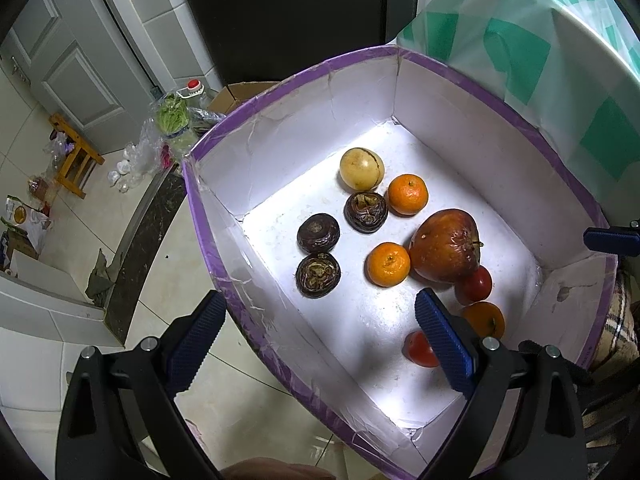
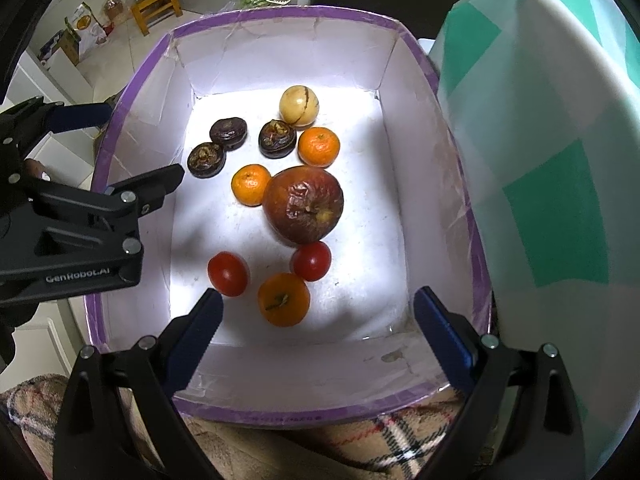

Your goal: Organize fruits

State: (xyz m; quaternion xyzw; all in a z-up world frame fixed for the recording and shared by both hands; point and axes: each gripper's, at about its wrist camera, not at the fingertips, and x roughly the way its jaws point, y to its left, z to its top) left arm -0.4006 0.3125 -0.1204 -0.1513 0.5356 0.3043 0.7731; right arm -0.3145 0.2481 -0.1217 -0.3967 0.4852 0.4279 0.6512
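I count ten fruits on the white floor of the purple-rimmed box [image 2: 280, 16]: one big wrinkled red apple [image 2: 303, 205] near the middle, three dark shrivelled fruits [image 2: 228, 133] toward the far left, one pale yellow round fruit [image 2: 299, 105] at the far end, two mandarins [image 2: 319, 146] beside the apple, two small red tomatoes [image 2: 228, 273] nearer me, and one orange fruit with a dry stem [image 2: 283, 299] touching the second tomato. My left gripper [image 1: 318, 340] hangs over the box's left wall, its fingers spread wide with nothing between them, one outside the rim and one inside. My right gripper [image 2: 318, 338] hovers over the near end, fingers likewise wide apart and empty. The box rests on a plaid blanket [image 2: 400, 440], with a green-and-white checked cloth [image 2: 552, 184] draped just to its right. Beyond lie a pale tiled floor [image 1: 172, 280], a grey door [image 1: 68, 64], a small wooden stool [image 1: 74, 156] and bags of greens [image 1: 172, 114]
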